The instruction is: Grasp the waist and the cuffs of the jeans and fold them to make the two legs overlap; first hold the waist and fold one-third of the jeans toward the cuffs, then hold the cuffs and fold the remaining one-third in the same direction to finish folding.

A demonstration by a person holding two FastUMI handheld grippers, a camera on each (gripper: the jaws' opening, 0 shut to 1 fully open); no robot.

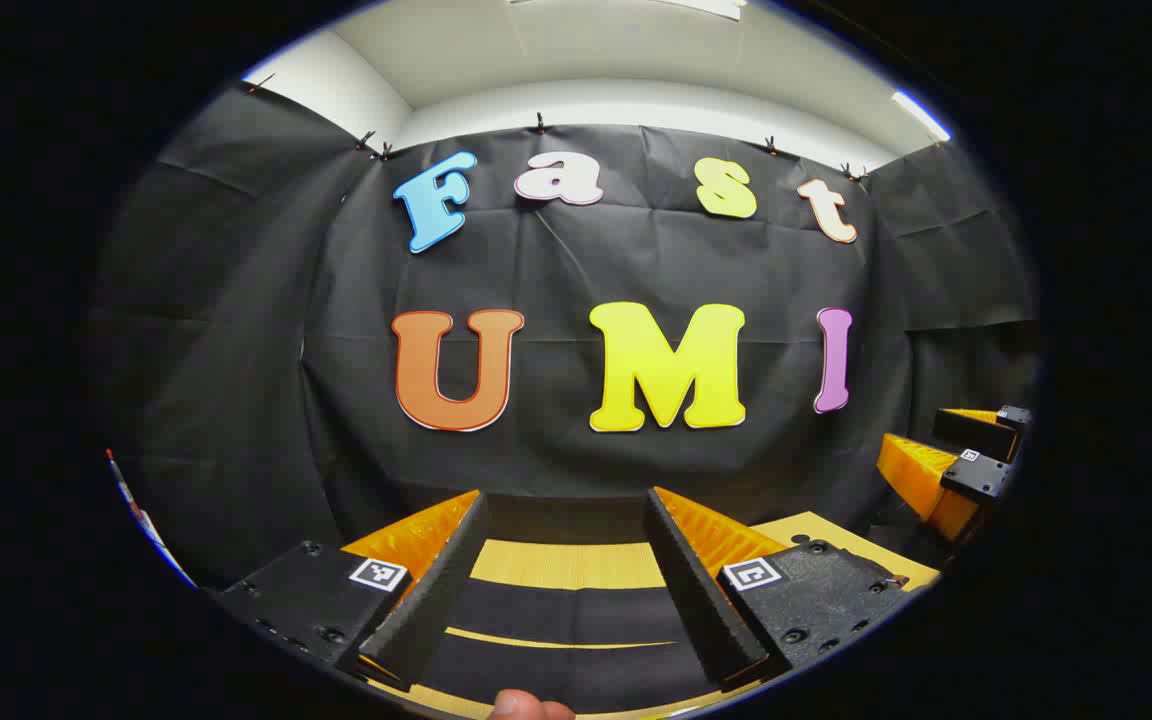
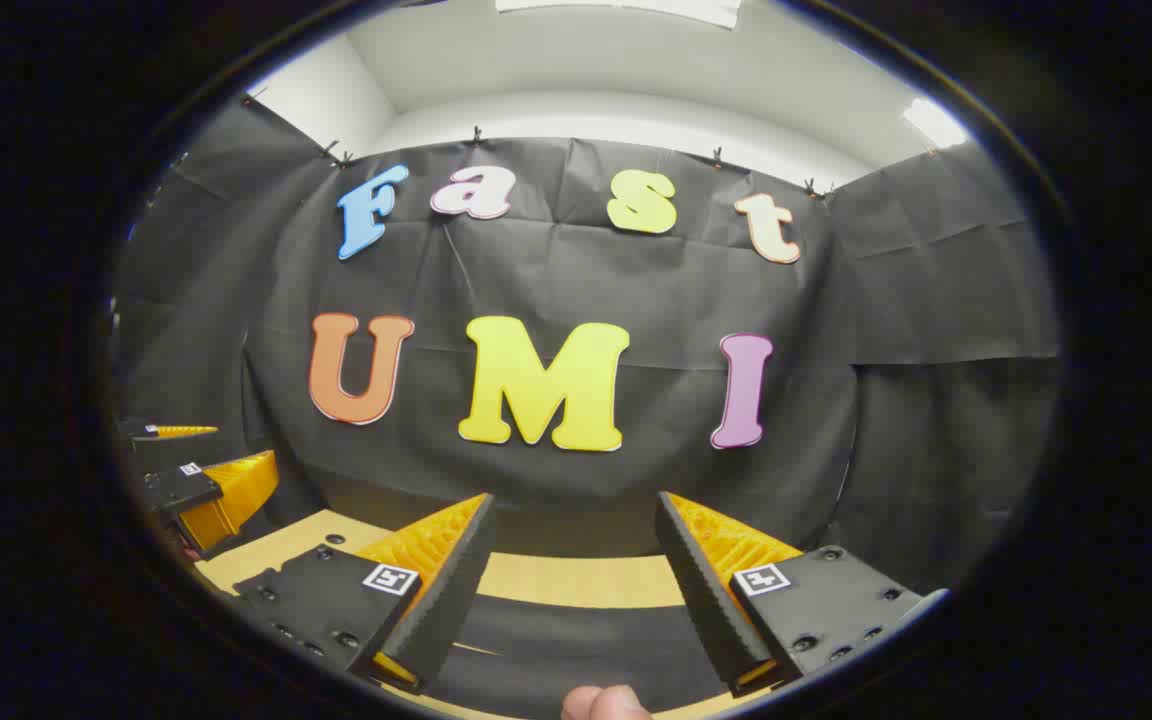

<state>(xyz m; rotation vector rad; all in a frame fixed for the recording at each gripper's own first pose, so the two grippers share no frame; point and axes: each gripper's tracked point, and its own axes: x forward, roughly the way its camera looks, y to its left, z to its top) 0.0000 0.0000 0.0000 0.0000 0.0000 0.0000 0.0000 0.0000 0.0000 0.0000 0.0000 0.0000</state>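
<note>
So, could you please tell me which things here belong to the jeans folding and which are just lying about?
For the job:
left gripper, fingers open
right gripper, fingers open
dark cloth below them, probably the jeans

Just there:
wooden table
black booth wall
ceiling light

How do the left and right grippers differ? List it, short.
The left gripper stands to the left of the right gripper. Under the left gripper a thin pale line crosses the dark fabric; under the right gripper the fabric looks almost unbroken. Shared: both are open and empty, with orange-and-black fingers, pointing at the wall above the wooden table.
</note>
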